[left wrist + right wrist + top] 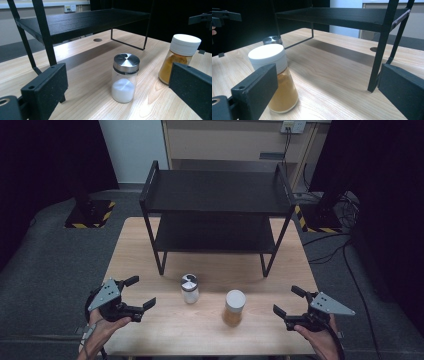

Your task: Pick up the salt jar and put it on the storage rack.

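Standing upright on the table (150, 250), the salt shaker (189, 288) and the spice jar (234, 307) are found just in front of the black rack (216, 215), the jar nearer the table's front edge and to the right of the shaker. Each long axis runs vertically, with the lids pointing up. The left gripper (136, 293) is held wide open with nothing between its jaws, well to the left of the shaker; the right gripper (289, 301) is likewise spread wide and empty, right of the jar. A tall, narrow jar could be tipped if a jaw is swung into its side or if it is clamped high by the lid. The shaker could also be knocked against the rack's front leg.
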Demonstrator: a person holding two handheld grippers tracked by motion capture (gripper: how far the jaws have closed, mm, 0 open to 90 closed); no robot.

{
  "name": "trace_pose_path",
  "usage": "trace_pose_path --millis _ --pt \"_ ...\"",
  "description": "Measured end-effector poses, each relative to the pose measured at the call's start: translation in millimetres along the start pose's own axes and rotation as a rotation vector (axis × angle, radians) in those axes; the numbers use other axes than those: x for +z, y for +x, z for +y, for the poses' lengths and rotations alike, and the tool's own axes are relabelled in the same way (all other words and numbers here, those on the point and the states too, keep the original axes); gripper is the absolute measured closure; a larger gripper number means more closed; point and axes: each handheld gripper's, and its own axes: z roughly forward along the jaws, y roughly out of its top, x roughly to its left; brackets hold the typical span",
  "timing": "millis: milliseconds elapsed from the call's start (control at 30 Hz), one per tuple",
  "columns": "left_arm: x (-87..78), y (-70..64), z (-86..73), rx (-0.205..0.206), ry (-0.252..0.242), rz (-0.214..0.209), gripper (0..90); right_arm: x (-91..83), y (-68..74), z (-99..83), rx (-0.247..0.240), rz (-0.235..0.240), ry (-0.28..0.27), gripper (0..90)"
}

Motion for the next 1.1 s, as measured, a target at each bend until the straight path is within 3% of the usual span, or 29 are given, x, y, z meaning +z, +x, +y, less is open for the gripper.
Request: trace_pose_path --millis 367,600,767,867,1100 --pt "-2.6 0.4 1.4 -0.015 -0.007 -0.006 1.2 -1.9 0.0 -4.2 0.015 -0.011 -0.035 1.9" --pt "-5.1 -1.1 12.6 -0.021 -0.021 -0.012 1.2 -3.4 0.8 -6.8 0.018 -0.02 -0.052 1.2" --pt "-6.8 3.1 34.4 0.006 0.016 -0.025 1.1 -4.1 -0.7 -6.5 0.007 -0.018 -0.054 1.0" --pt "-7.5 14.3 51.5 0.004 0.037 -0.073 1.0 -4.2 -1.9 -6.6 0.006 -0.019 -0.056 0.9" --pt "-3.1 28.2 86.9 0.068 0.086 -0.121 1.0 -7.0 -2.9 -7.1 0.01 -0.03 -0.068 1.0"
